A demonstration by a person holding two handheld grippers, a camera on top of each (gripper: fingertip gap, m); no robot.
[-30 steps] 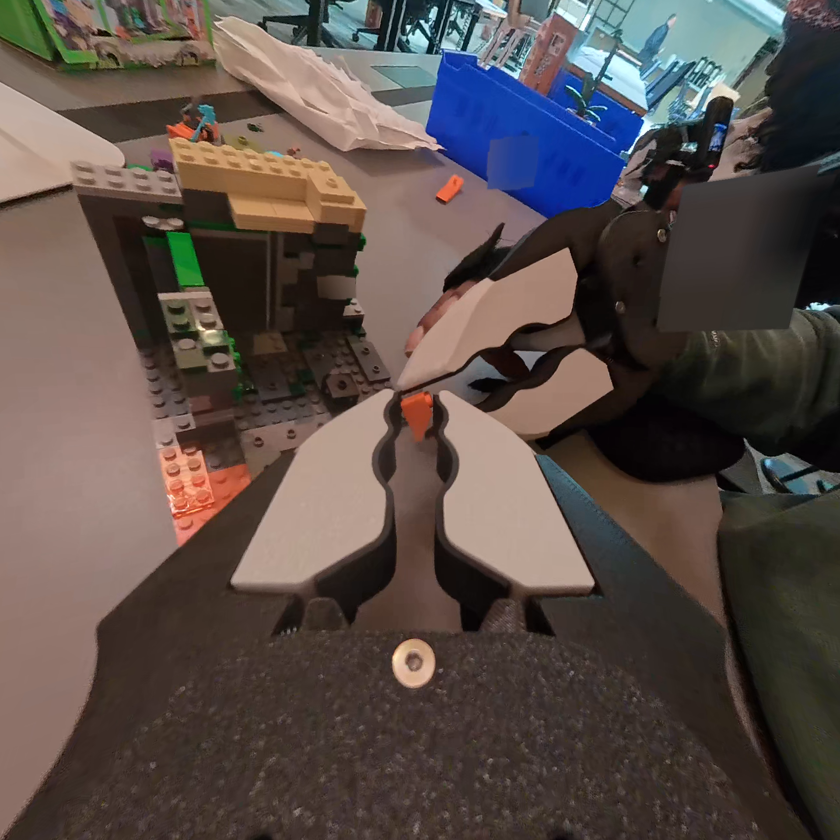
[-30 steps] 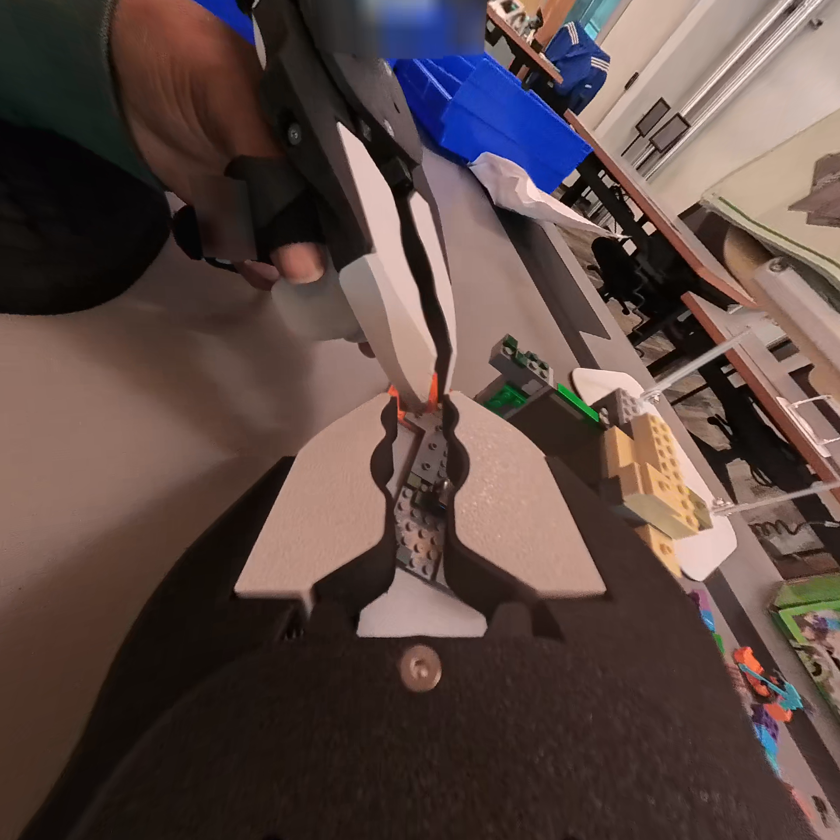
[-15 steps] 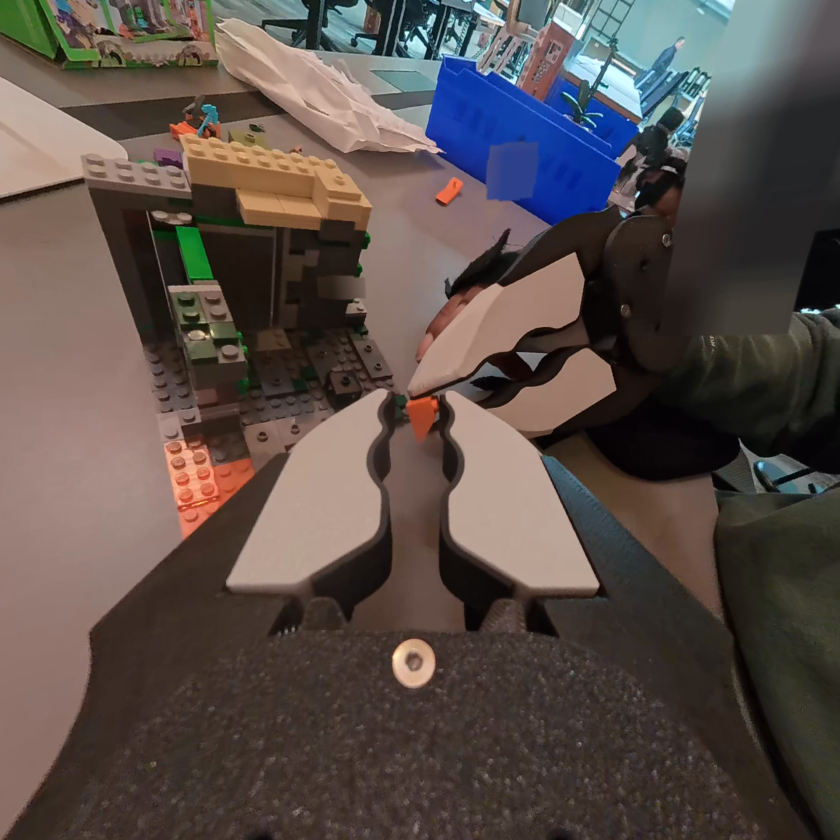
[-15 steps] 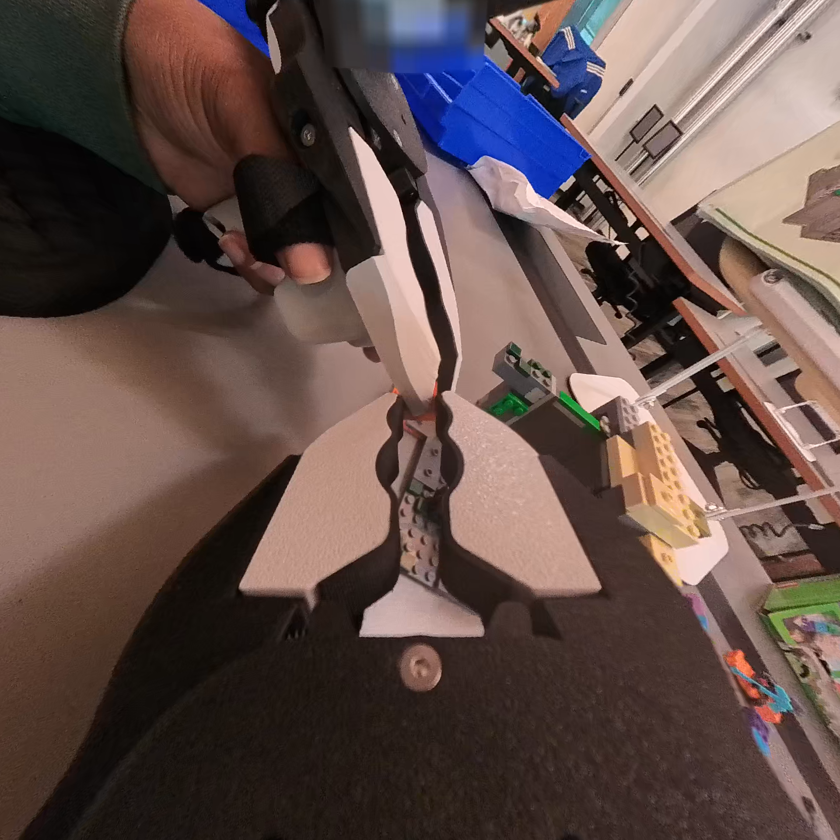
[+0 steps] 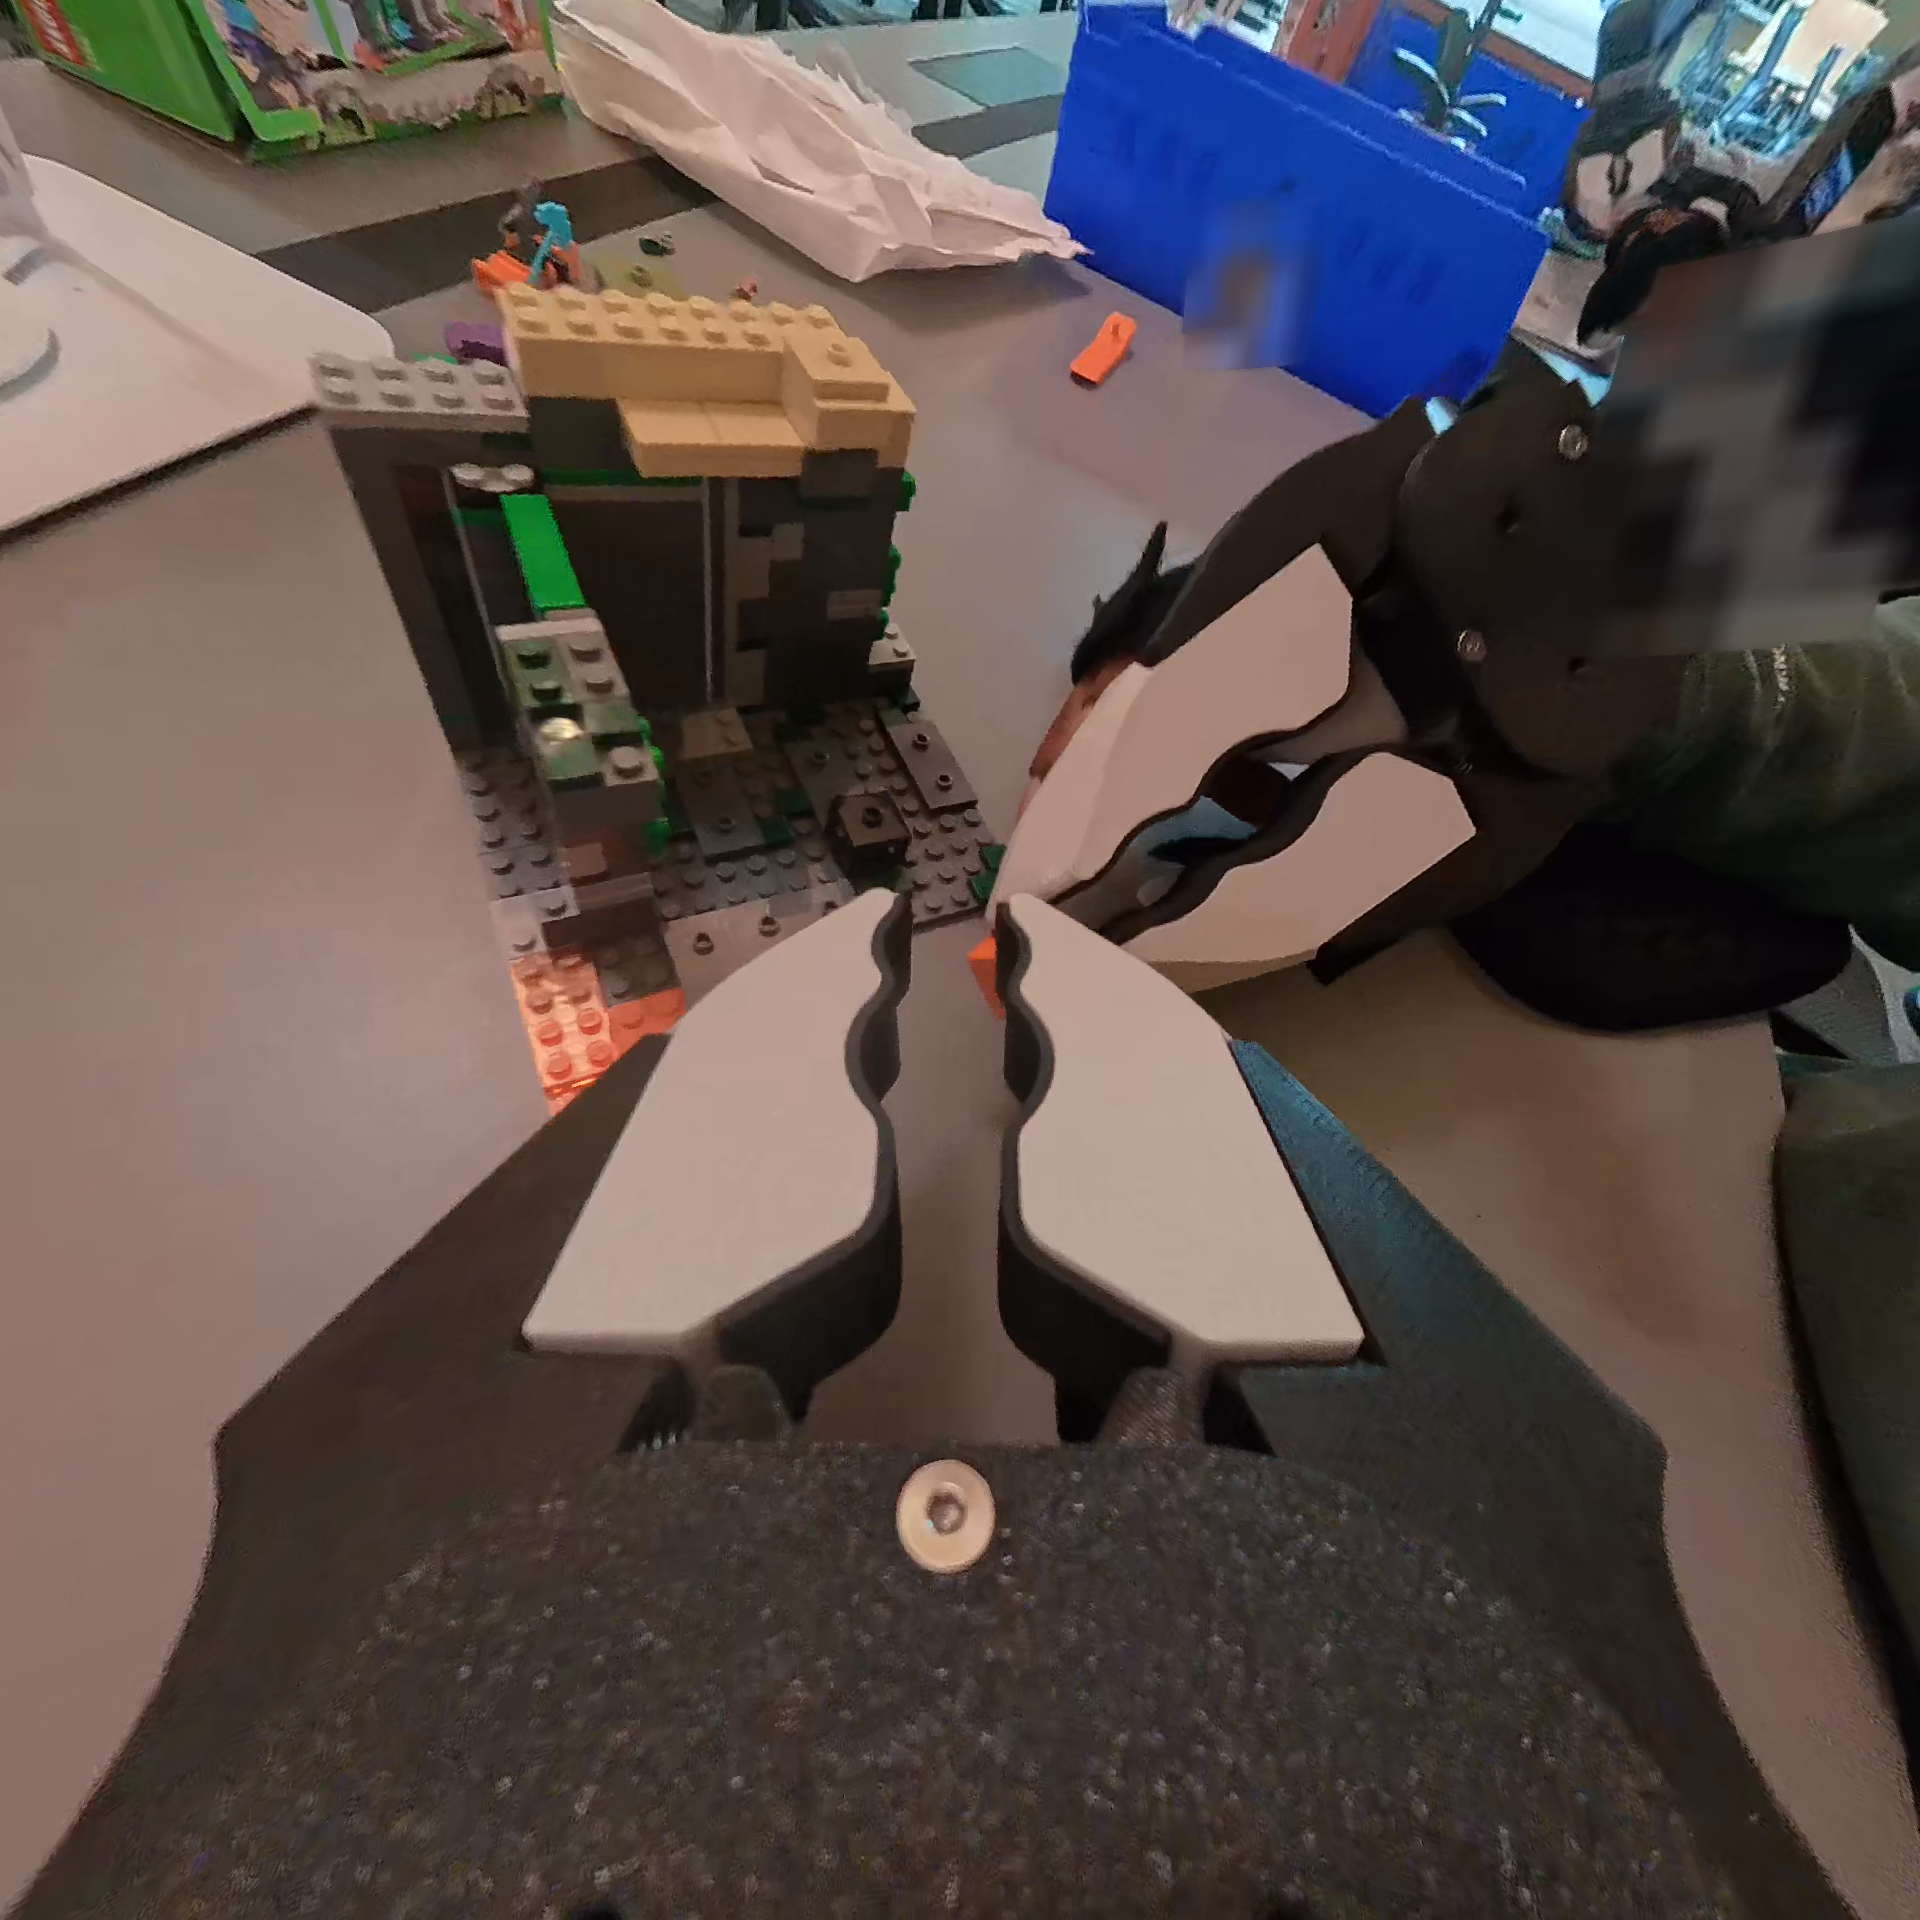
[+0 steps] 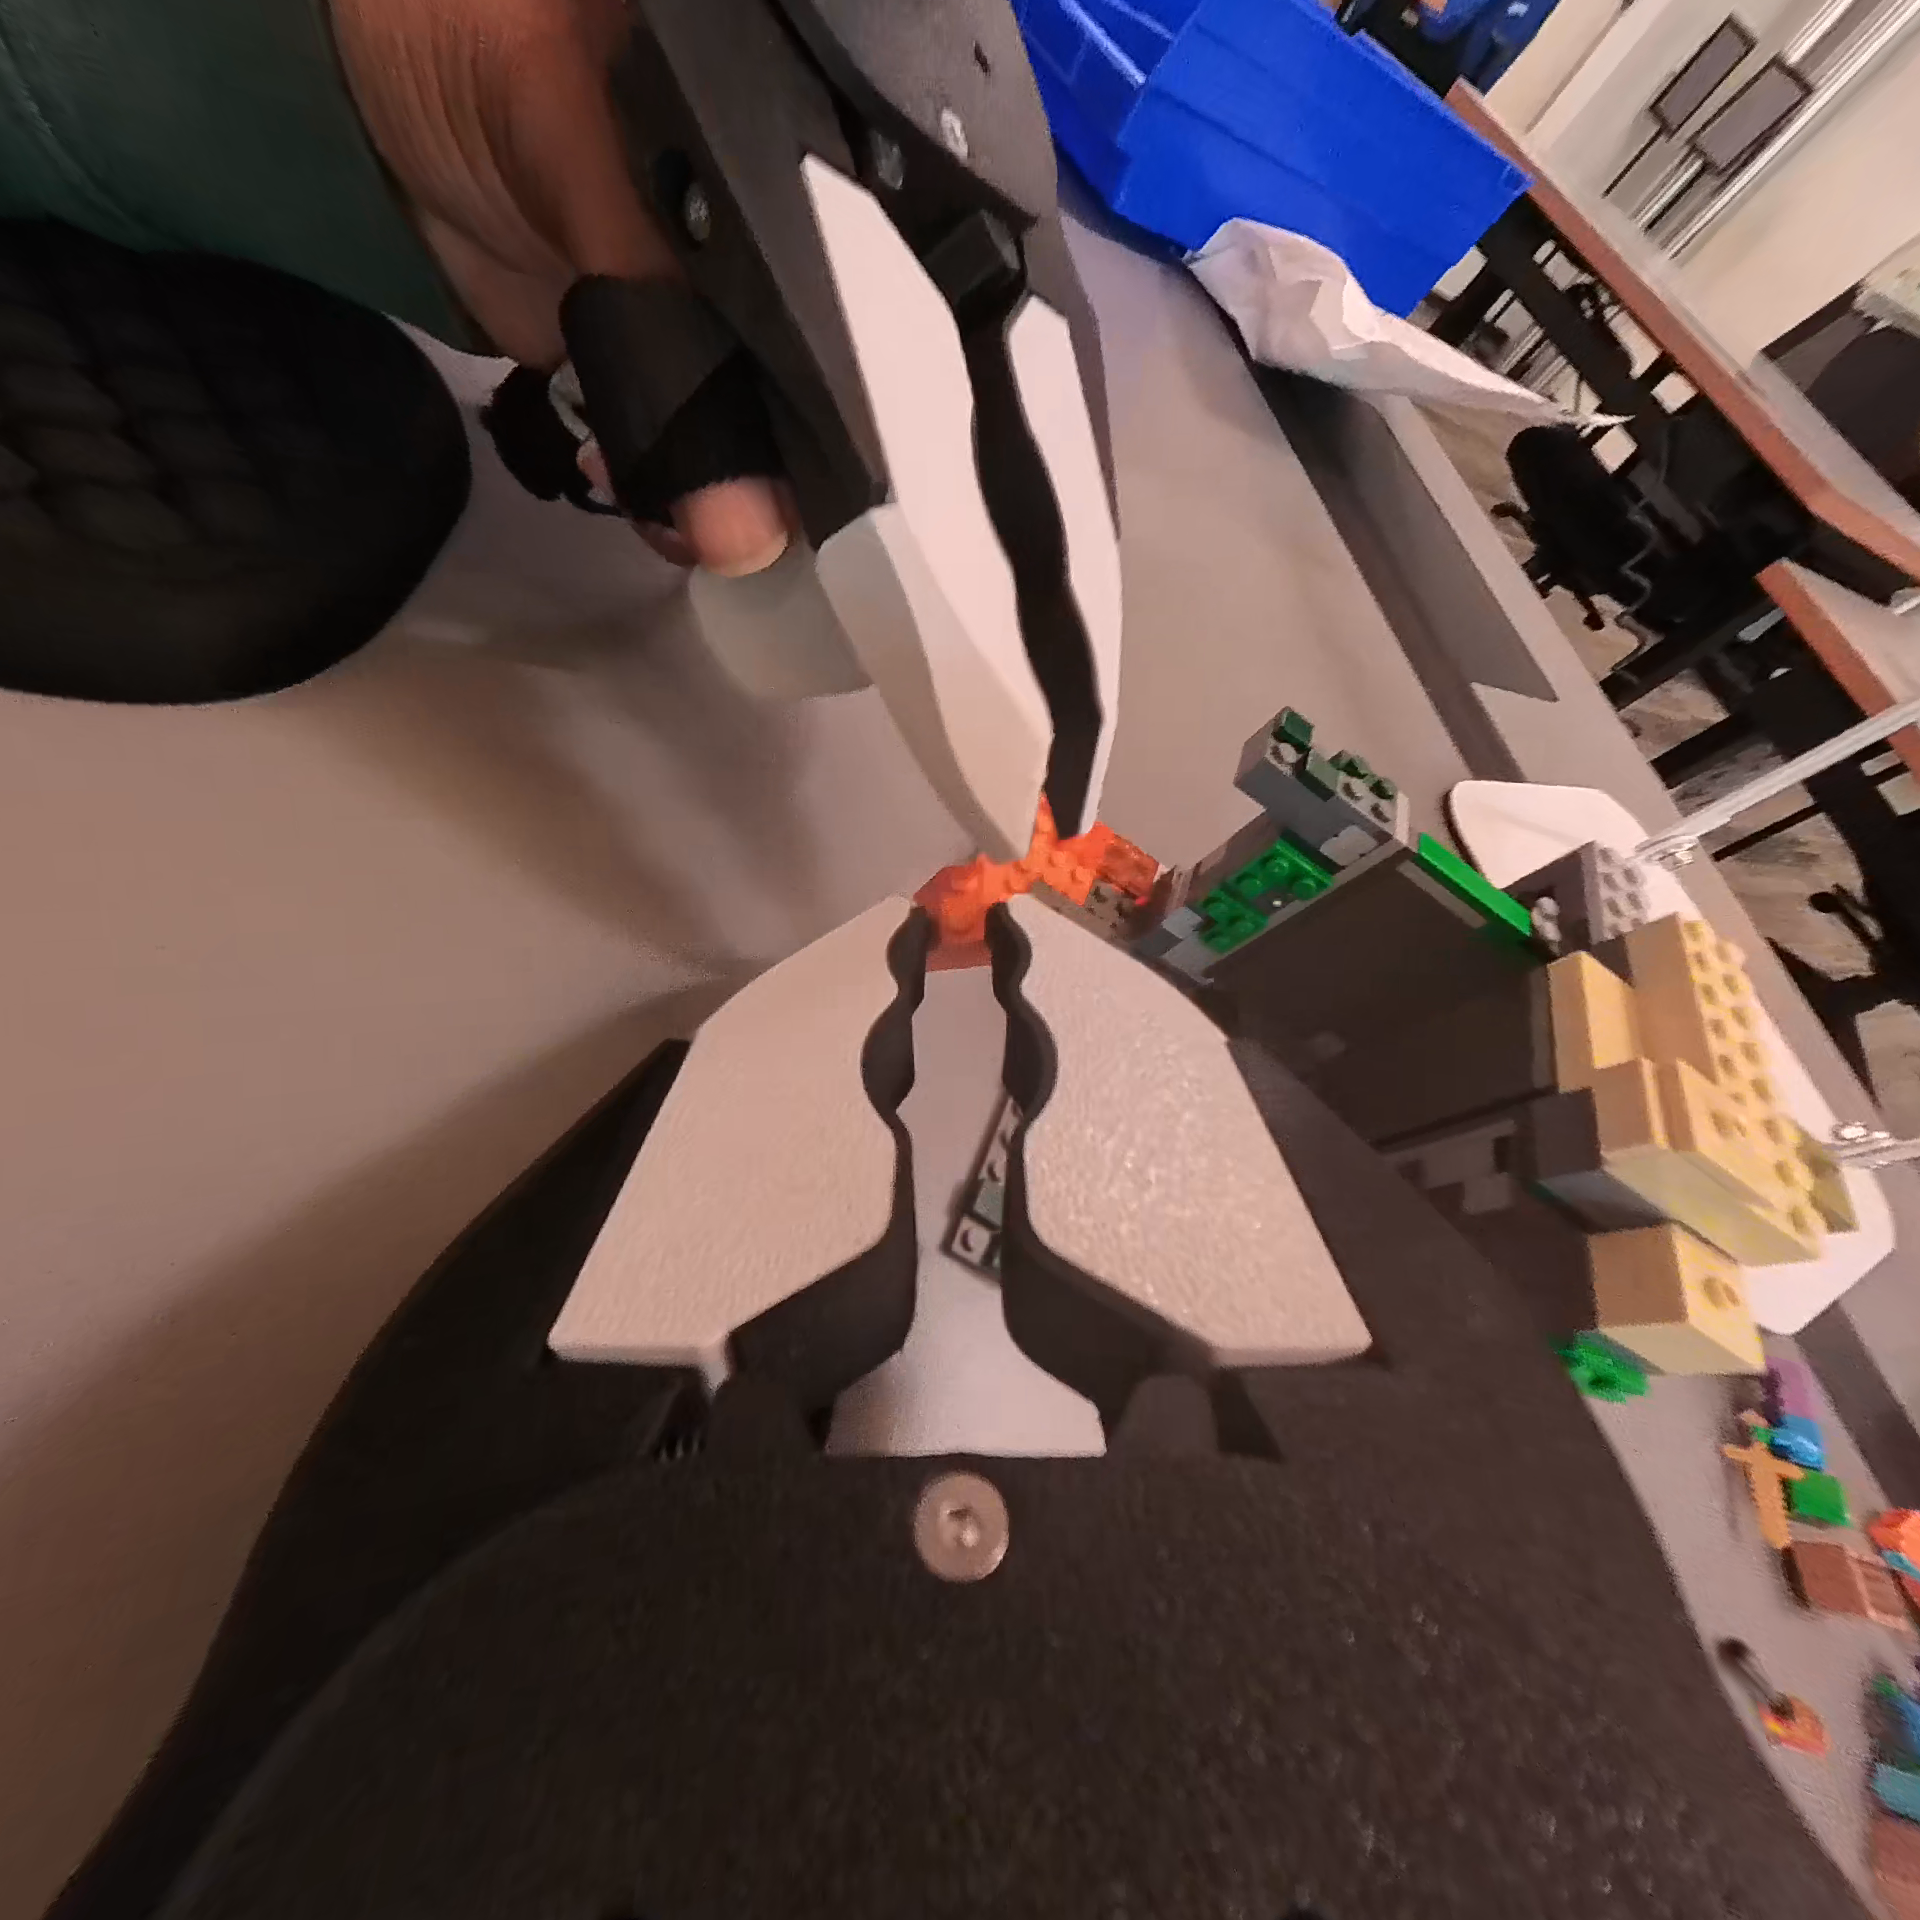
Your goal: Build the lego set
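Note:
A small orange lego piece (image 5: 983, 972) sits between the tips of my left gripper (image 5: 951, 914), pressed against its right finger. My right gripper (image 5: 1049, 914) comes in from the right and meets the left one tip to tip. In the right wrist view the orange piece (image 6: 956, 909) is pinched between the tips of the right gripper (image 6: 951, 916), and the left gripper (image 6: 1049, 821) comes down onto it from above. The lego build (image 5: 675, 623), dark walls with a tan roof on a grey base, stands just beyond the tips; it also shows in the right wrist view (image 6: 1403, 987).
Orange plates (image 5: 582, 1018) edge the build's front corner. A blue bin (image 5: 1299, 229), crumpled white paper (image 5: 810, 145), a green box (image 5: 260, 62) and a loose orange piece (image 5: 1101, 348) lie behind. Several loose pieces (image 6: 1818, 1507) lie at the right. My two grippers' fingertips are within a few centimetres of each other.
The right gripper's fingers have closed in on the orange piece. Both grippers have shifted together, nearer the front corner of the build.

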